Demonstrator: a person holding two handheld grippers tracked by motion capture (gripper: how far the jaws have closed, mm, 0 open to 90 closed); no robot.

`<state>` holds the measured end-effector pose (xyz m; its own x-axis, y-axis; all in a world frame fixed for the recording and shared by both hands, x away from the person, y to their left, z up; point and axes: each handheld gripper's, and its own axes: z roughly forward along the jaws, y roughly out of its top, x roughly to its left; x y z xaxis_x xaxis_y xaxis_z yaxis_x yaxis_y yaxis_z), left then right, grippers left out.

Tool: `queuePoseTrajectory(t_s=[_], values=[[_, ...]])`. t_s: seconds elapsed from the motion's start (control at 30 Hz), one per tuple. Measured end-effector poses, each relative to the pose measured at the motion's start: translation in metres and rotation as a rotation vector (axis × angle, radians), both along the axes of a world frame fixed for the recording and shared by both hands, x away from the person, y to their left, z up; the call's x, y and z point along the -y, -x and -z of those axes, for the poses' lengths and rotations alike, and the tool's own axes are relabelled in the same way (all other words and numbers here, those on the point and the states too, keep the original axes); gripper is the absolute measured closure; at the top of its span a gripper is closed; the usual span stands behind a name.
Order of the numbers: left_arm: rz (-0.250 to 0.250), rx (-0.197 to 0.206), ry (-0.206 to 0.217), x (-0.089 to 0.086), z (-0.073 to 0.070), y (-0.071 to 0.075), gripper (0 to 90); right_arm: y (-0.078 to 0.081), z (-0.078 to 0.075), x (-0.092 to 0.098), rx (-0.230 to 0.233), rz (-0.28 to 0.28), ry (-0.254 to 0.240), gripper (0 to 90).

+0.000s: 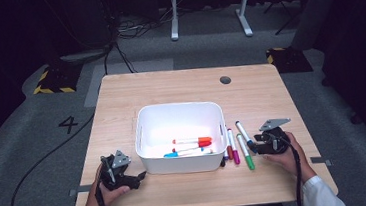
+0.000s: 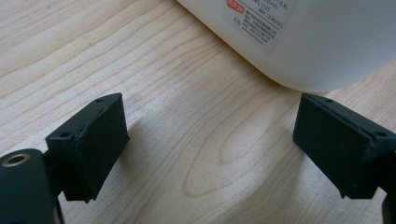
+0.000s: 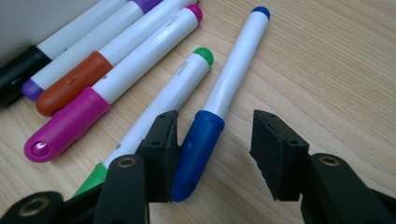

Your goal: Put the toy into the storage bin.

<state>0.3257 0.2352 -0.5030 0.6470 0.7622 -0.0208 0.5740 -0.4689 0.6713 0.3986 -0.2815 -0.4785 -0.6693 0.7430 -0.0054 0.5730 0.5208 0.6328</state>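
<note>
A blue-capped marker [image 3: 229, 79] lies on the wooden table [image 1: 179, 85], just right of the white bin [image 1: 177, 106]. My right gripper [image 3: 215, 135] is low over it, jaws astride the blue cap; the left pad sits against the cap and a gap remains at the right pad, so it is open. In the high view that gripper [image 1: 256, 144] is at the marker's near end [image 1: 242, 130]. My left gripper [image 2: 210, 149] rests open on the table at the bin's near left corner [image 2: 317, 42], nothing between its pads, and is also visible from above [image 1: 140, 178].
Green [image 3: 177, 93], magenta [image 3: 116, 88], orange [image 3: 74, 79], purple and black markers lie side by side between the blue one and the bin. Inside the bin lie an orange, a red and a light blue marker [image 1: 192, 141]. A dark grommet hole [image 1: 225, 79] marks the far table.
</note>
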Motion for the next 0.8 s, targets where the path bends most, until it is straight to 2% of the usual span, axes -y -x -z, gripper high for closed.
queuePoseTrajectory(t_s=[0.17, 0.4, 0.5, 0.57, 0.8], values=[[0.000, 0.000, 0.000, 0.000, 0.000, 0.000, 10.2, -0.003, 0.005, 0.004, 0.001, 0.037, 0.016, 58.5], [0.000, 0.000, 0.000, 0.000, 0.000, 0.000, 10.2, -0.006, 0.006, 0.009, 0.018, 0.077, 0.004, 74.0], [0.000, 0.000, 0.000, 0.000, 0.000, 0.000, 10.2, -0.008, 0.007, 0.011, 0.030, 0.094, -0.006, 74.8], [0.000, 0.000, 0.000, 0.000, 0.000, 0.000, 10.2, -0.009, 0.008, 0.015, 0.024, 0.095, -0.033, 74.9], [0.000, 0.000, 0.000, 0.000, 0.000, 0.000, 10.2, -0.009, 0.006, 0.019, 0.031, 0.087, -0.040, 75.0]])
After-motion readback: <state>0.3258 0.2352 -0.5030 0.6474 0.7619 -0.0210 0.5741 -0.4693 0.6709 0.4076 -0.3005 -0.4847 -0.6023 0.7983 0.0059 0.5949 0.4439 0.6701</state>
